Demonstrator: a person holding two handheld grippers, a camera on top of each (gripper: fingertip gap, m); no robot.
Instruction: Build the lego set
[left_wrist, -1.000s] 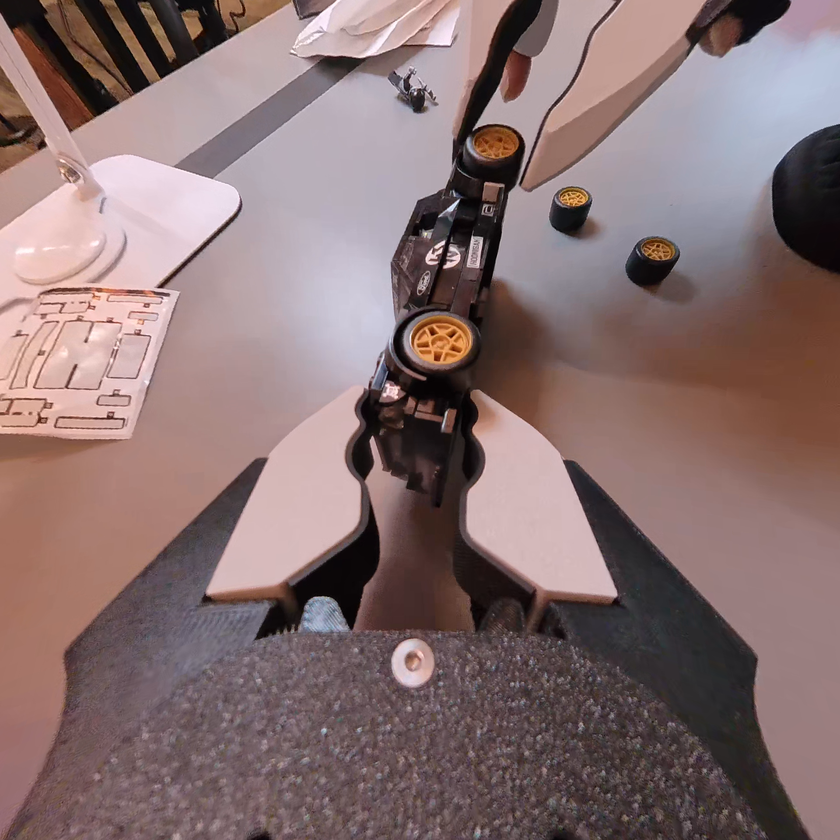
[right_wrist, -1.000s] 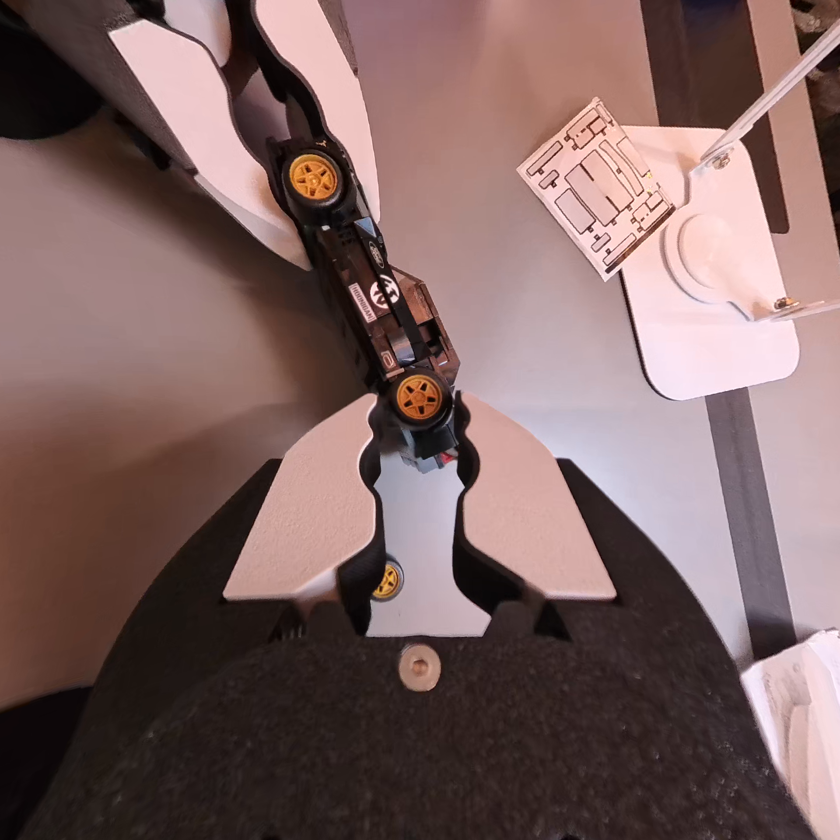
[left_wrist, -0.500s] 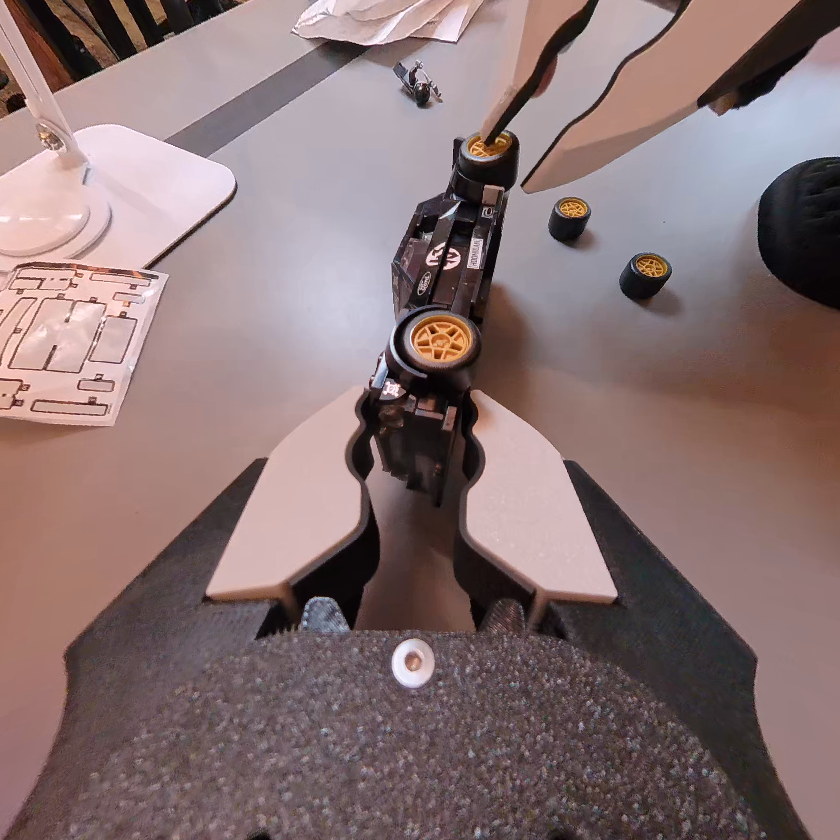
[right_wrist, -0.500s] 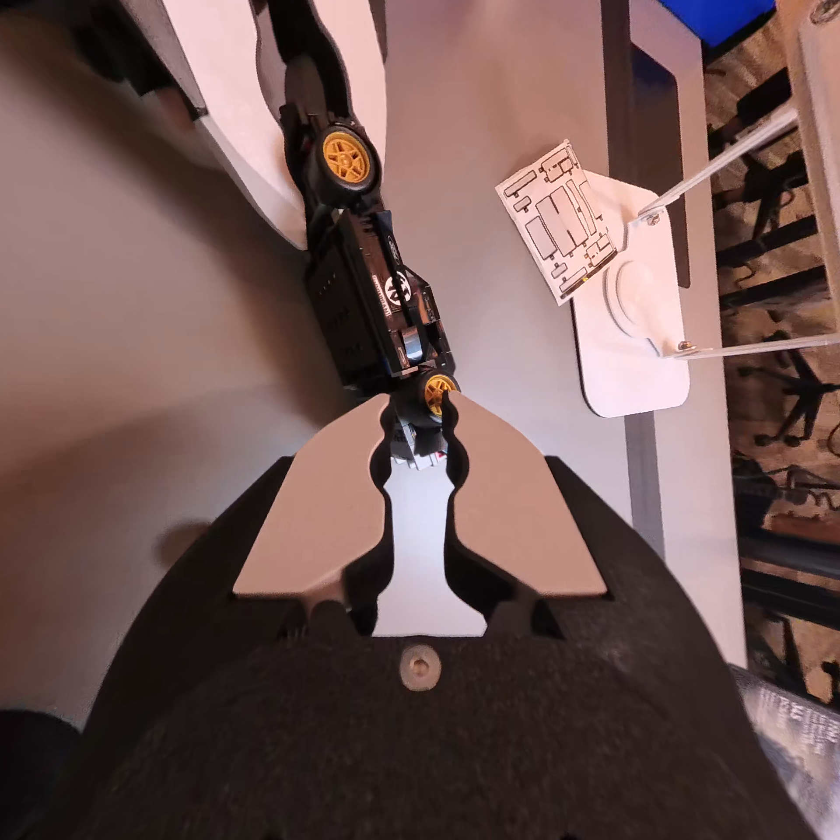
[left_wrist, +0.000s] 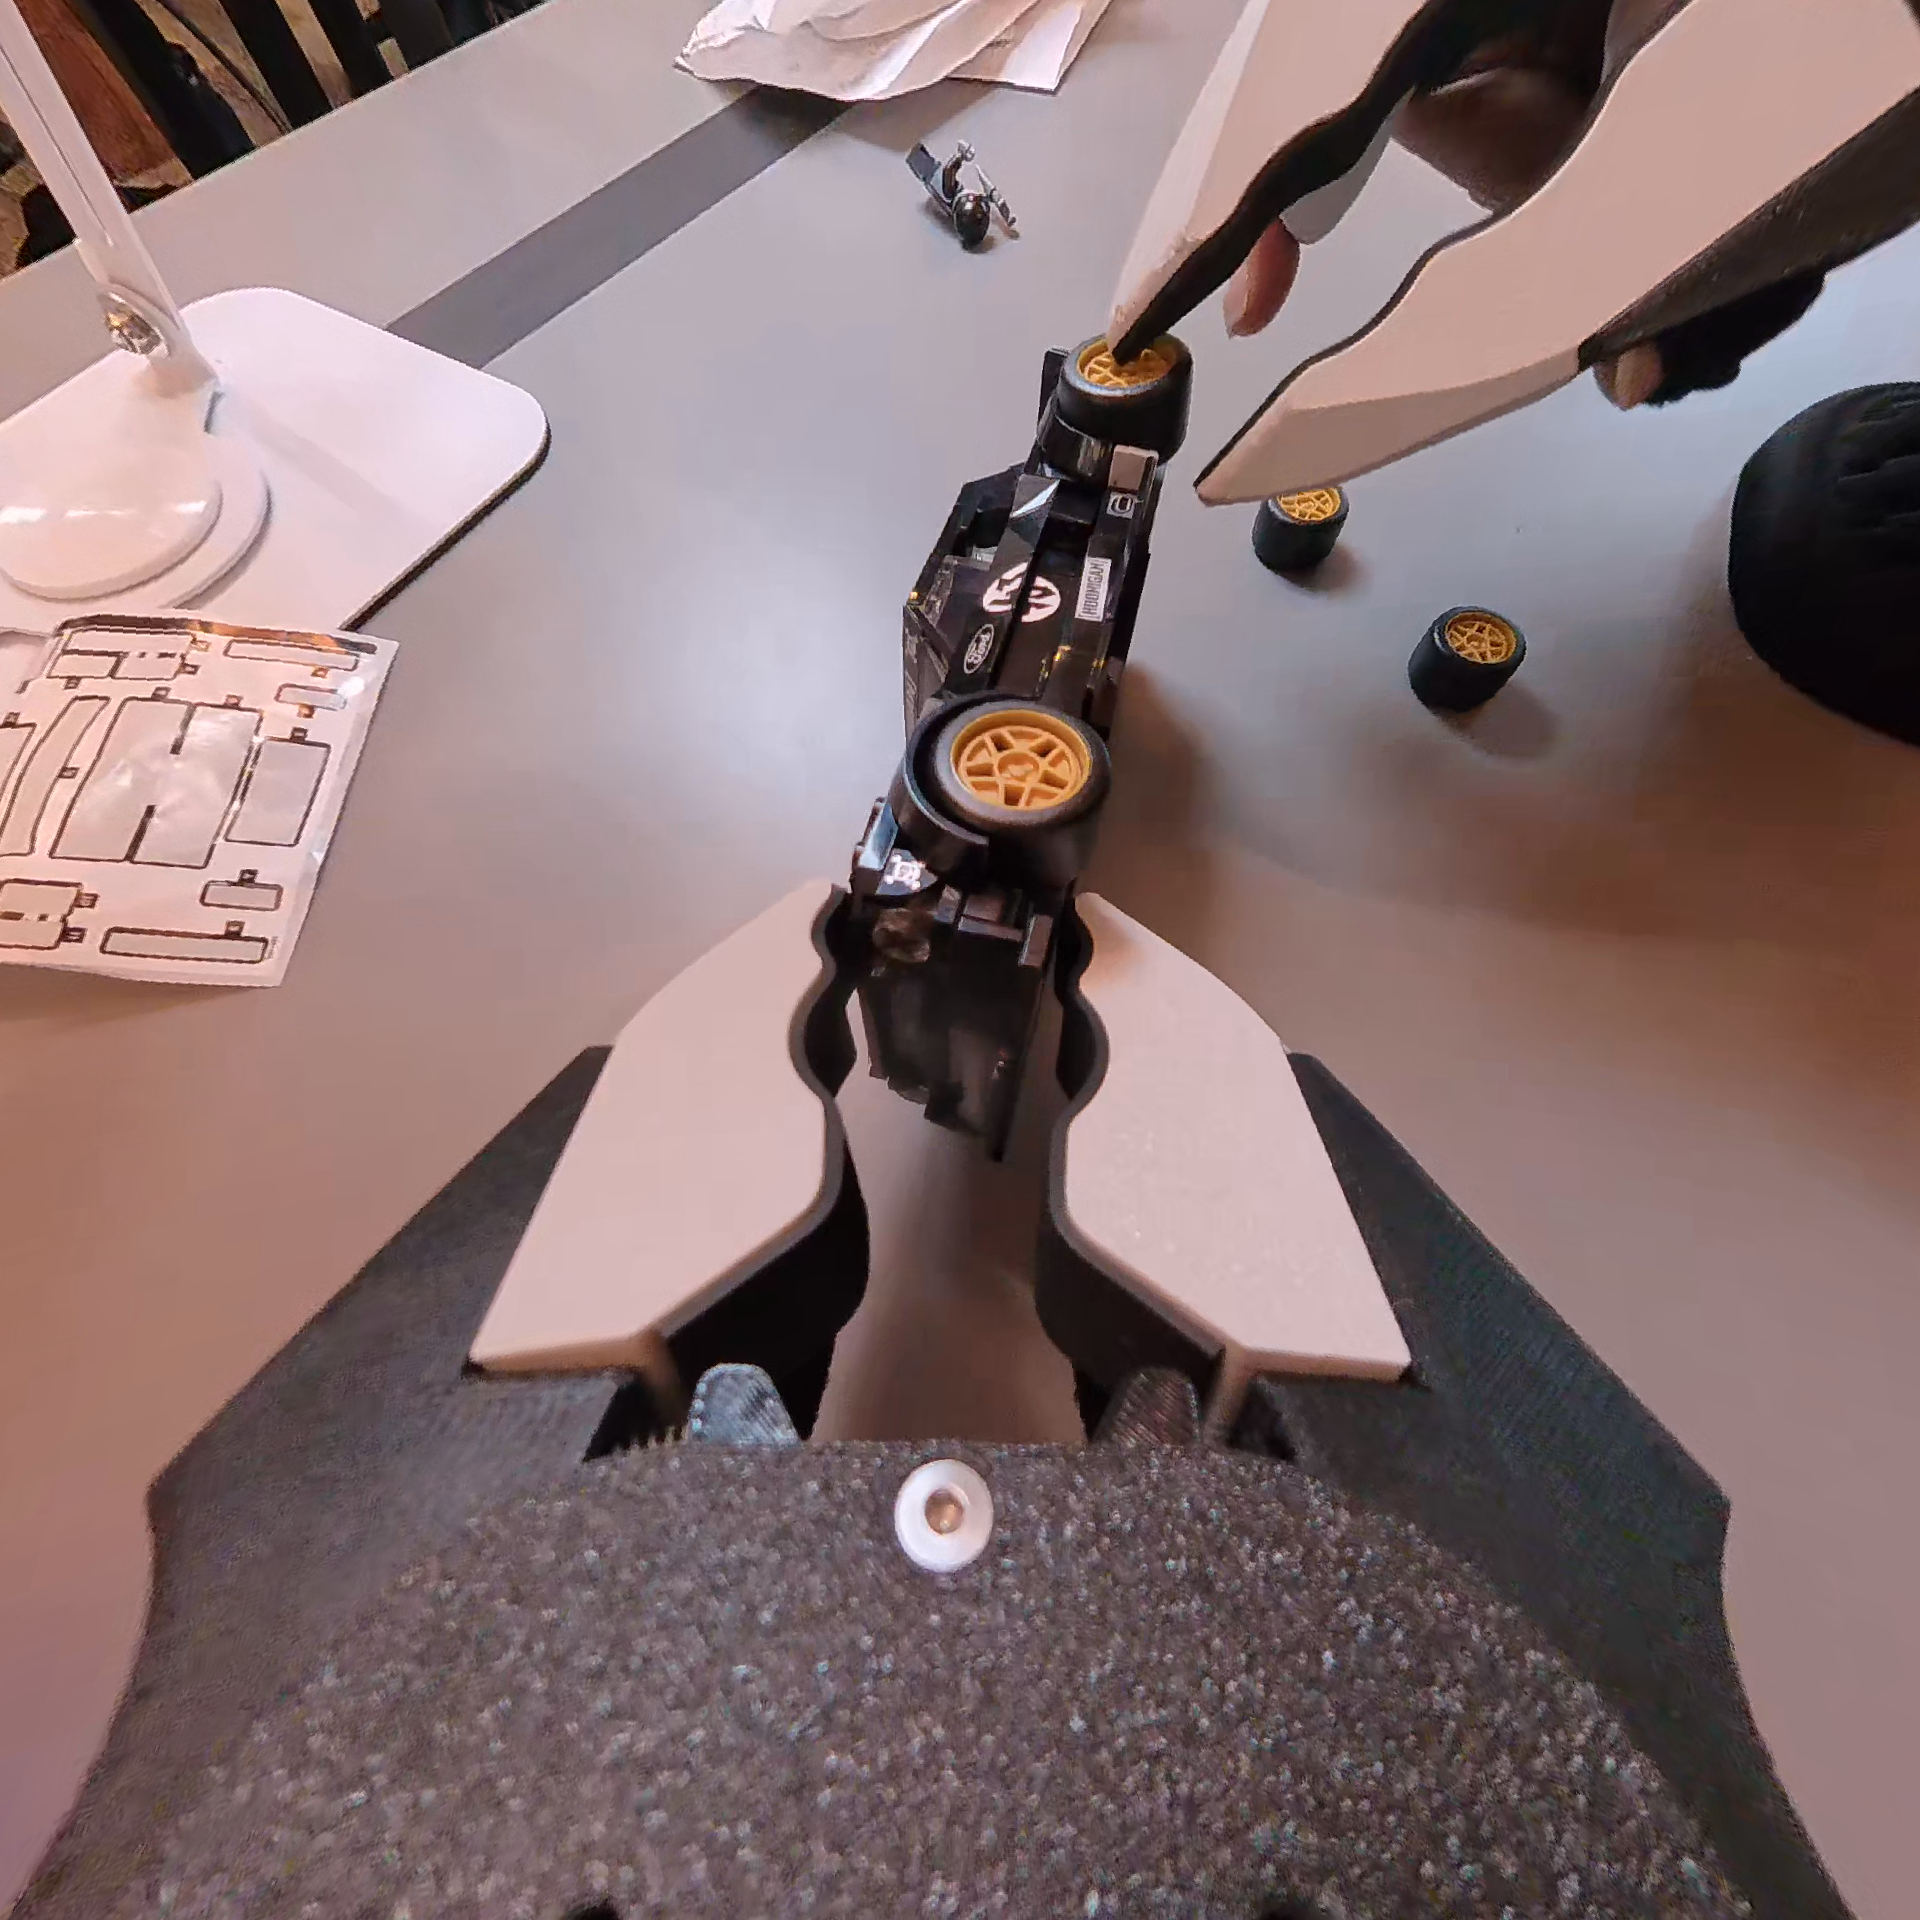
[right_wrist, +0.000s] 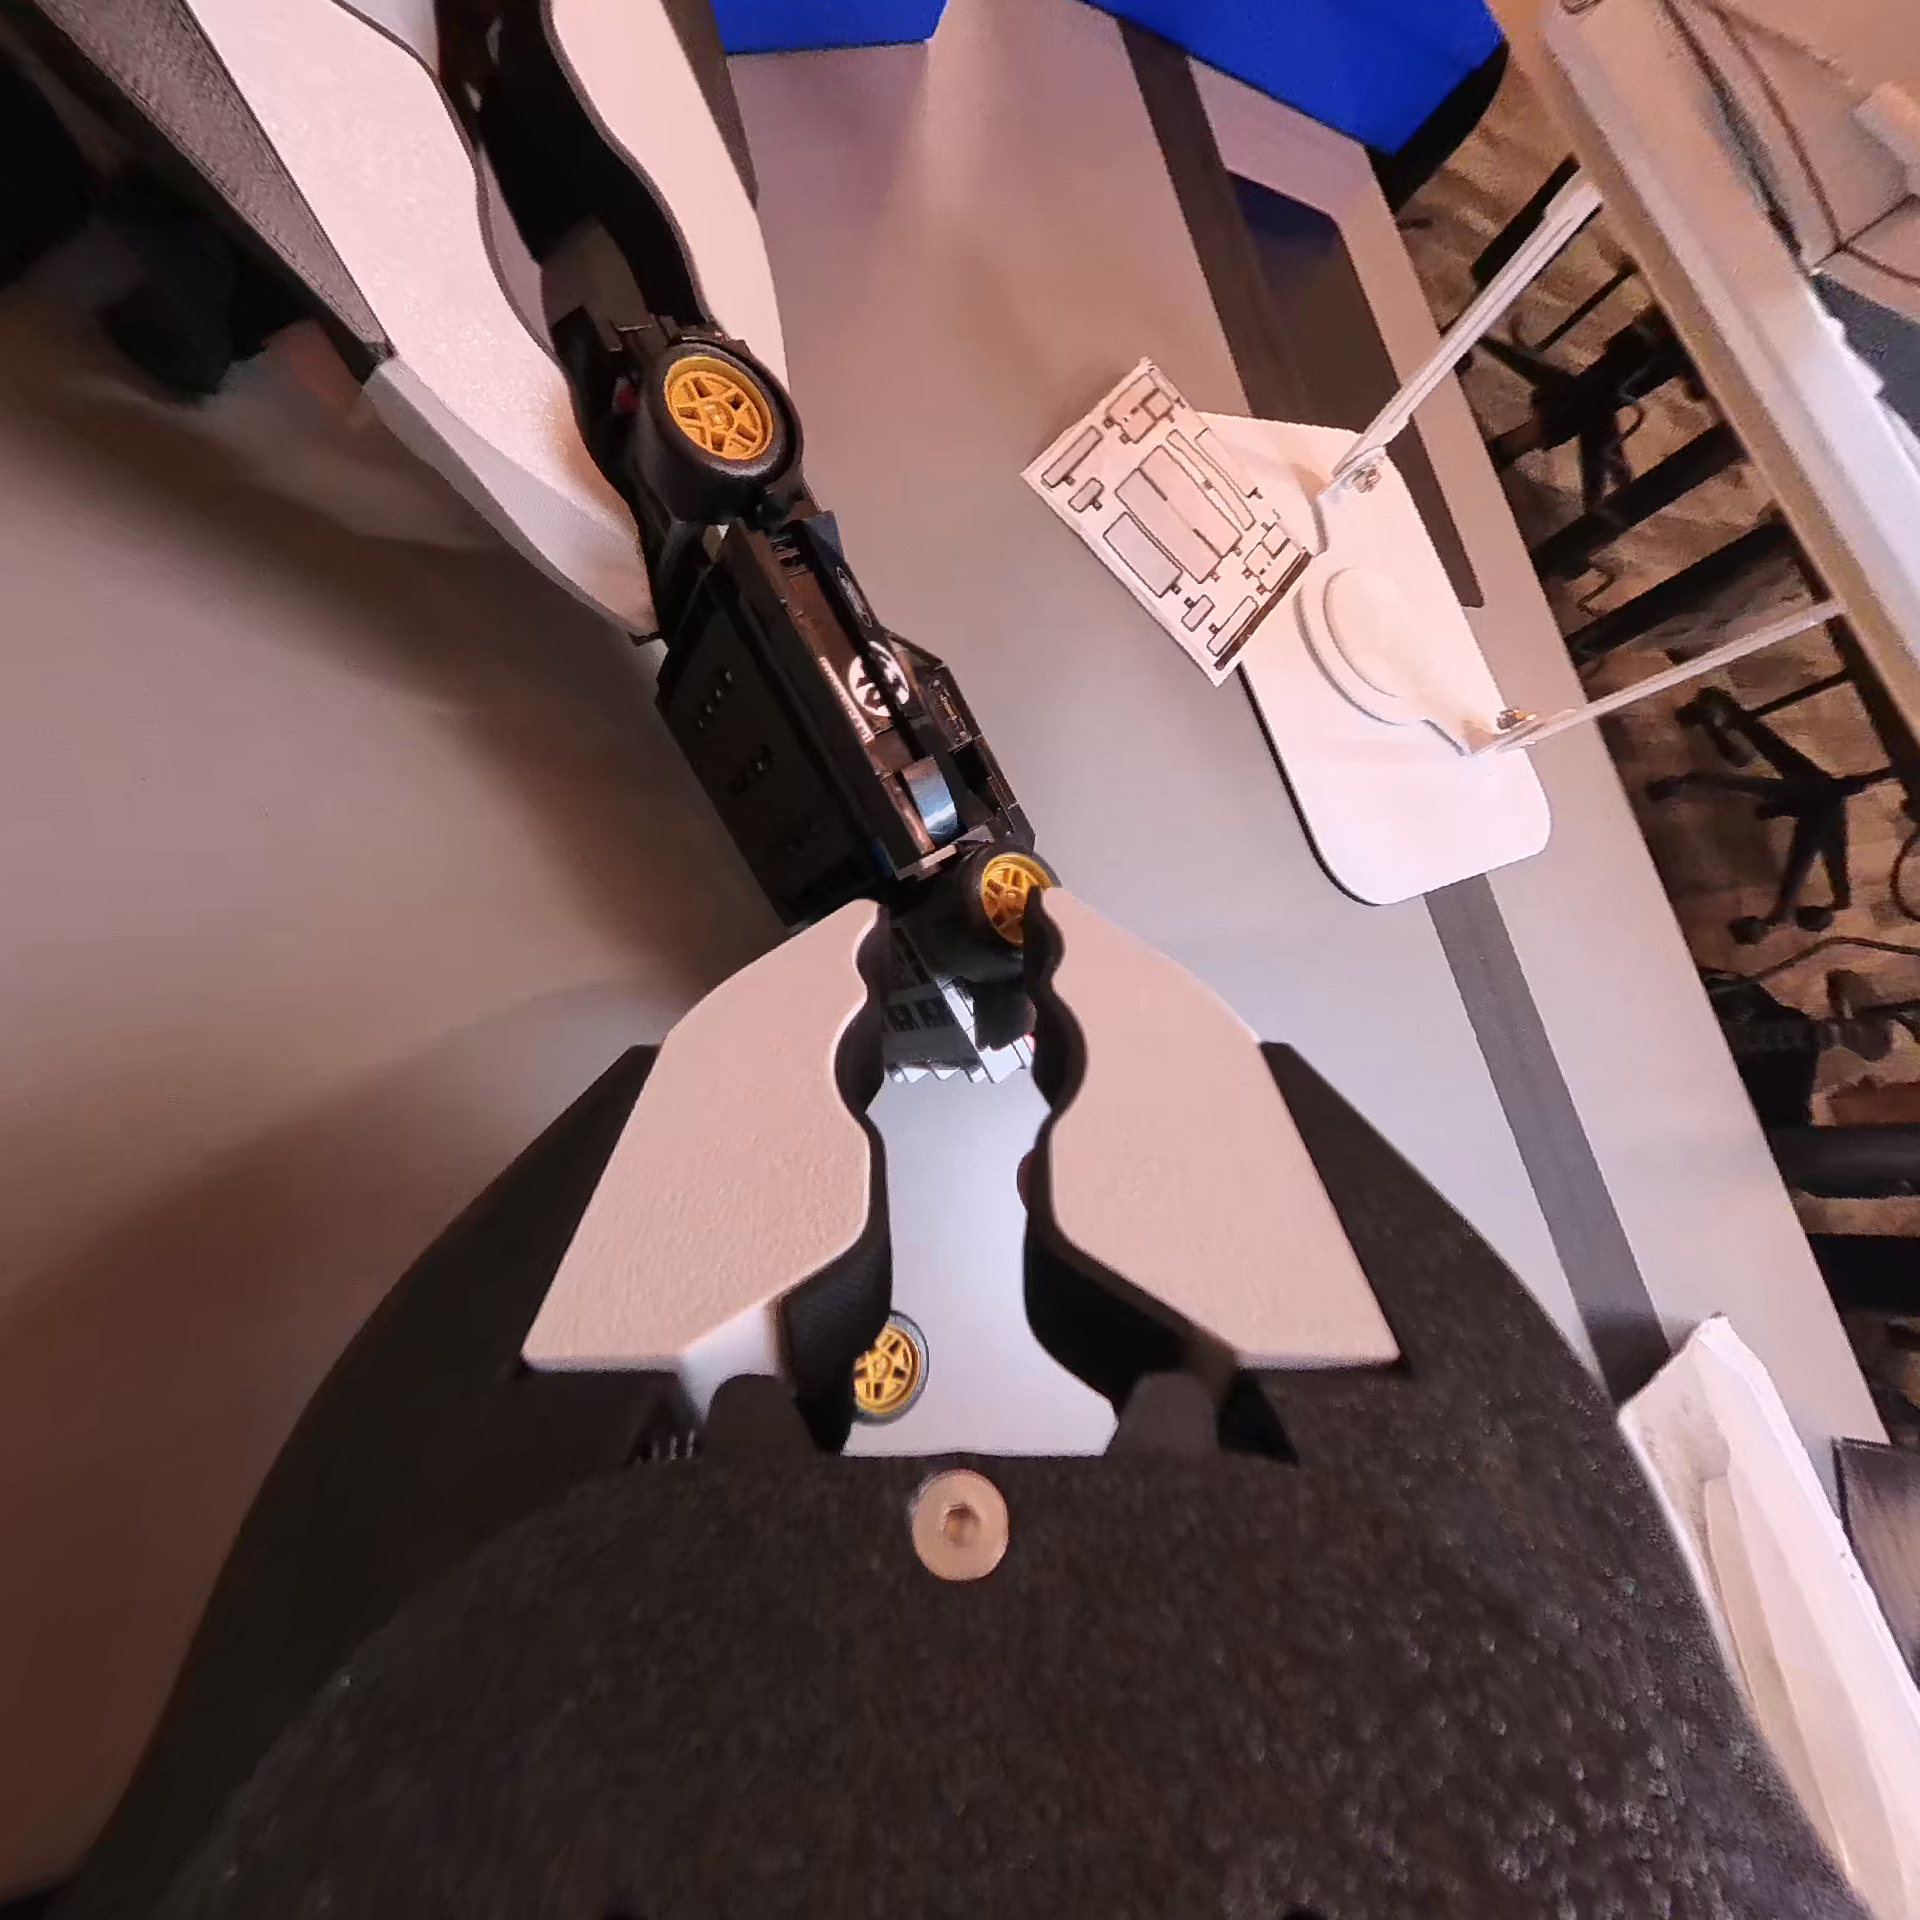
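A black lego car (left_wrist: 1023, 623) lies on its side, with two gold-hubbed wheels facing up. My left gripper (left_wrist: 951, 935) is shut on its near end. My right gripper (left_wrist: 1164, 416) reaches in from the top right and is closed around the far end. One fingertip presses on the far wheel (left_wrist: 1127, 379) and the other is beside the car. In the right wrist view my right gripper (right_wrist: 956, 920) straddles the car's (right_wrist: 810, 727) end and one fingertip touches the wheel (right_wrist: 1003, 894). Two loose wheels (left_wrist: 1299, 525) (left_wrist: 1467, 657) lie on the table.
A sticker sheet (left_wrist: 156, 800) and a white stand base (left_wrist: 312, 436) are on the left. A small black part (left_wrist: 966, 197) and white paper (left_wrist: 883, 42) lie at the back, and a black round object (left_wrist: 1839, 561) sits at the right. Another loose wheel (right_wrist: 888, 1366) shows under my right gripper. The left gripper's tips are roughly 10 cm from the right gripper's.
My right gripper has narrowed and tilted, and its fingertip has come down onto the far wheel's hub. The car has rolled a little. My left gripper keeps its hold.
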